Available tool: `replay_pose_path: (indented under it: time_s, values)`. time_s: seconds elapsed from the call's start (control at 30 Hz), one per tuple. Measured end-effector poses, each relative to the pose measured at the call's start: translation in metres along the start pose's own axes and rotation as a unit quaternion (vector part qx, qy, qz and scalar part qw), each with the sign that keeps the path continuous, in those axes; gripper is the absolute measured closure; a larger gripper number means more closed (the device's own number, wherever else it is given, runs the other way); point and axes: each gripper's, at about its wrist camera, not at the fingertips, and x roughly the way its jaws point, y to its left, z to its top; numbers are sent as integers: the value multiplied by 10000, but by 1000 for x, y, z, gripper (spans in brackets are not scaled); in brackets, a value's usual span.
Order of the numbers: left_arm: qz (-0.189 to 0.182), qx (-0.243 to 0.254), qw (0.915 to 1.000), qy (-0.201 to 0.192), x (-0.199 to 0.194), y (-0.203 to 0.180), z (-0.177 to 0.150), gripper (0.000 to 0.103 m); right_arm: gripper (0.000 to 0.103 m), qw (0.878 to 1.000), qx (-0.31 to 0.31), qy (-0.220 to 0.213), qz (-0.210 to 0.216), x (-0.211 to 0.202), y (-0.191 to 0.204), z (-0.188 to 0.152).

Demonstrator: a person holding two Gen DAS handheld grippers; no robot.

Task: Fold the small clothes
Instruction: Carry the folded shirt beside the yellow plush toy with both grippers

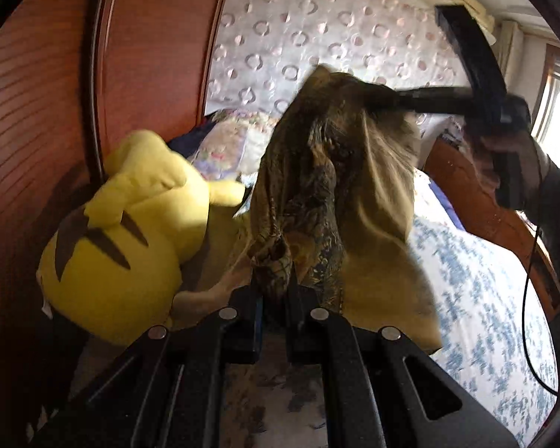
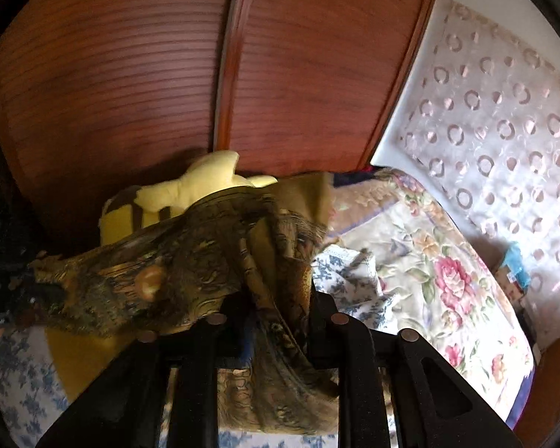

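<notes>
Garment: a small olive and brown patterned cloth (image 1: 317,186), lifted above the bed (image 1: 485,280) and stretched between the two tools.
Left tool (image 1: 274,291): nearly closed, pinching a gathered corner of the cloth just in front of its camera.
Right tool (image 2: 280,310): jaws a little apart with a bunched fold of the cloth between them; in the right wrist view the pads seem to press on this fold, but blur makes it not fully sure.
Key relation: the long axis of the cloth runs from the left tool up and across to the right tool, which in the left wrist view is higher and to the right. Both tools are at the cloth, one at each end, so neither is nearer.
Judgement: the next move probably needs both ends brought down together onto the bed, so the cloth lies flat.
Obstacles: a yellow plush toy (image 1: 130,231) lies just beside the hanging cloth, next to the wooden wardrobe (image 1: 93,93); a floral quilt (image 2: 429,261) covers the far part of the bed.
Risk: the loose lower flap may drag on the toy.
</notes>
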Motion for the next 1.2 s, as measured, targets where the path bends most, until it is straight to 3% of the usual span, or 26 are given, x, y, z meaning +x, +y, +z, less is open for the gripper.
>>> replay_pose_path:
  time_s: [0.03,0.13,0.37,0.6,0.77,0.93,1.03,1.17,1.2]
  values:
    - [16,-14,10000,29,2,0,-2,94,61,9999,121,-28,-23,2,-6,0]
    - [43,-62,9999,78,7,4,-6,94,45,9986,469,-173,-186,-1,-21,0]
    - [78,-106,9999,107,10,3,0,94,45,9956,891,-180,206,10,-18,-38]
    - [169,31,9997,173,14,1,2,94,45,9877,1475,113,504,83,-32,-59]
    - [287,149,9993,174,14,0,2,93,45,9852,1637,11,509,99,-40,-59]
    - [430,294,9986,36,3,-2,1,79,45,9874,1581,9,-16,74,-16,-64]
    - [410,374,9984,-105,-8,-4,1,63,45,9860,1645,-257,-121,43,2,-74]
    - [405,430,9979,-251,-22,-10,2,53,45,9852,1635,-433,-269,13,23,-89]
    - [391,439,9979,-283,-25,-11,3,40,45,9847,1648,-480,-293,5,28,-93]
